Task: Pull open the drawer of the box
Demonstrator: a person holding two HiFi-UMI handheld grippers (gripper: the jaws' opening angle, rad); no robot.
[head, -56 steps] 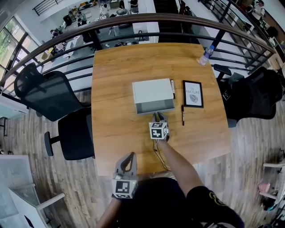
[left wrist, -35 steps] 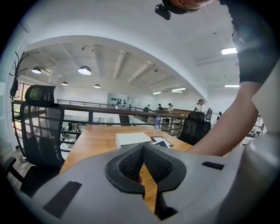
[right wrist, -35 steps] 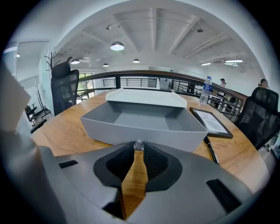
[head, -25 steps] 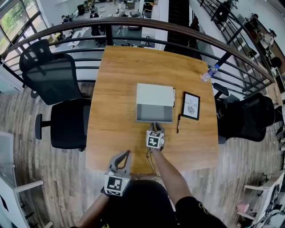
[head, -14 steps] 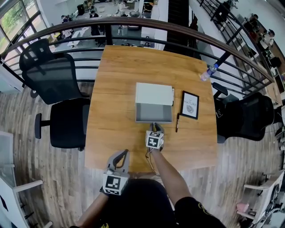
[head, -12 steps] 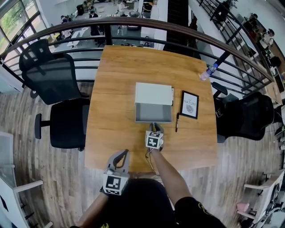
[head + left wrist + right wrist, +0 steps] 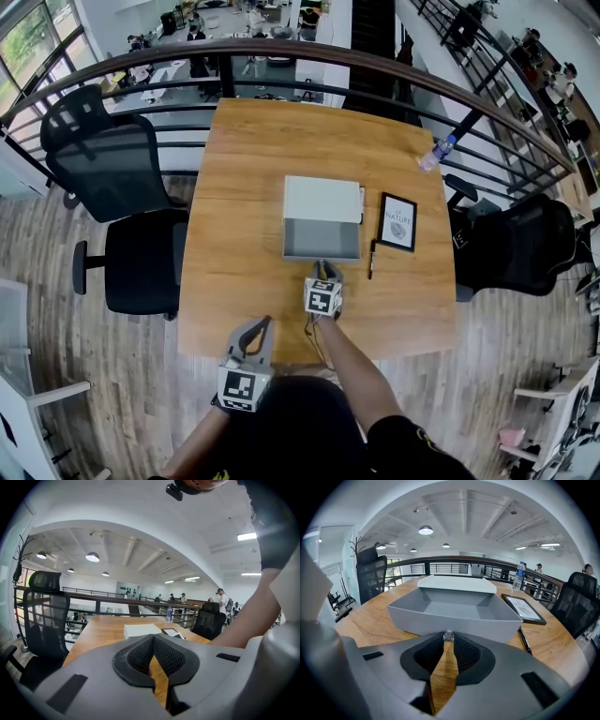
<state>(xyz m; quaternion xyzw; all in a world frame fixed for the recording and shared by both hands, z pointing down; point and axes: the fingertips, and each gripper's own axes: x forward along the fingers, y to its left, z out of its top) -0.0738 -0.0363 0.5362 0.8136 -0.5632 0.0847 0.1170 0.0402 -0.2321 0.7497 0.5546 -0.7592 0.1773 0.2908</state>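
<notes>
Overhead, the grey open-topped drawer (image 7: 322, 240) juts from the white rectangular box (image 7: 322, 199). Only the right gripper view shows the right gripper (image 7: 448, 640) pinching its small clear knob (image 7: 448, 635). The left gripper (image 7: 265, 326), jaws together and empty, hangs well short of the box.

Brown wood-grain table (image 7: 253, 159). White box (image 7: 322, 199), plain grey drawer (image 7: 322, 240), clear knob (image 7: 448, 635). Black picture frame (image 7: 398, 221), white page inside. Black pen (image 7: 371, 260); black chairs (image 7: 105, 155). Grey left hand-held gripper (image 7: 265, 323) and right hand-held gripper (image 7: 322, 266), black-and-white square markers. Grey-brown plank floor (image 7: 56, 281).
</notes>
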